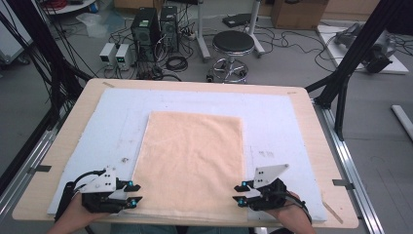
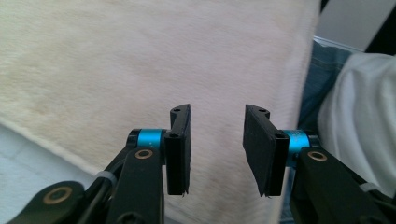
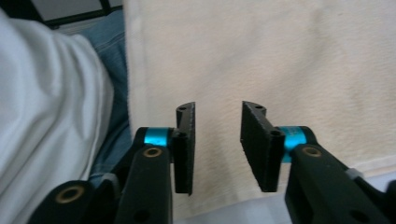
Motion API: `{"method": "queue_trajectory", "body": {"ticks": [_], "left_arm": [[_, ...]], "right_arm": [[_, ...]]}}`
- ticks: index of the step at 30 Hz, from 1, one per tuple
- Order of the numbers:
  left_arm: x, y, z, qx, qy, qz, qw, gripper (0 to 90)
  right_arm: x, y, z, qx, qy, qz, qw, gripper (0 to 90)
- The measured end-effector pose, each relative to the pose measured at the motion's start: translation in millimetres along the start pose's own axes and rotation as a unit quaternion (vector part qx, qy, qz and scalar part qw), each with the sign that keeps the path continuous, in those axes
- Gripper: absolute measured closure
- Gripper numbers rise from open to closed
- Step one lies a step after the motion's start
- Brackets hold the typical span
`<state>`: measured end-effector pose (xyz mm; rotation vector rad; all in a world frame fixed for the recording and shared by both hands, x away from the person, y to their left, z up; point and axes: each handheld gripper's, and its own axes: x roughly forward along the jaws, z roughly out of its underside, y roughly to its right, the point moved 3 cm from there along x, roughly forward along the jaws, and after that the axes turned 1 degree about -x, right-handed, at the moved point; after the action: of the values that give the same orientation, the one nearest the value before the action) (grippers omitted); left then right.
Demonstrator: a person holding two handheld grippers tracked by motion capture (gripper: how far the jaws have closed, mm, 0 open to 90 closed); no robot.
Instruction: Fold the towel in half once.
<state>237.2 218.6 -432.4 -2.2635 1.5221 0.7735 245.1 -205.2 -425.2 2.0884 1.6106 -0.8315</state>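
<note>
a peach towel [image 1: 192, 163] is lying flat and spread out on a pale blue mat [image 1: 272, 126] that is covering most of the wooden table [image 1: 319, 146], with its near edge hanging at the table's front edge by the person's lap. the left gripper [image 1: 132, 193] is sitting at the towel's near left corner and the right gripper [image 1: 240, 193] at its near right corner, each pointing inward over the cloth. in both gripper views the jaws are standing spread apart with towel showing in the gap, pinching nothing. the towel is looking soft, light and limp, so it will likely be sagging and folding when lifted. the two near corners are seeming the best places to be taking hold, pinching through the edge.
</note>
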Motion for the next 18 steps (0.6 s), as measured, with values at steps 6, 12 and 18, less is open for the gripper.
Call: {"method": "queue_trajectory", "body": {"ticks": [6,12,18], "left_arm": [[13.2,-16.3,-5.7,-0.016,0.003,-0.017,0.9997,55.6],[26.9,-34.4,-15.0,-0.037,0.002,-0.042,0.9984,44.0],[35.6,-56.4,-23.9,-0.066,0.018,-0.073,0.995,36.4]], "right_arm": [[7.5,22.8,-3.2,0.01,-0.002,0.025,0.9996,58.3],[14.5,49.1,-6.2,0.036,0.0,0.065,0.9972,52.6],[24.2,78.2,-11.1,0.054,-0.004,0.091,0.9944,47.2]]}}
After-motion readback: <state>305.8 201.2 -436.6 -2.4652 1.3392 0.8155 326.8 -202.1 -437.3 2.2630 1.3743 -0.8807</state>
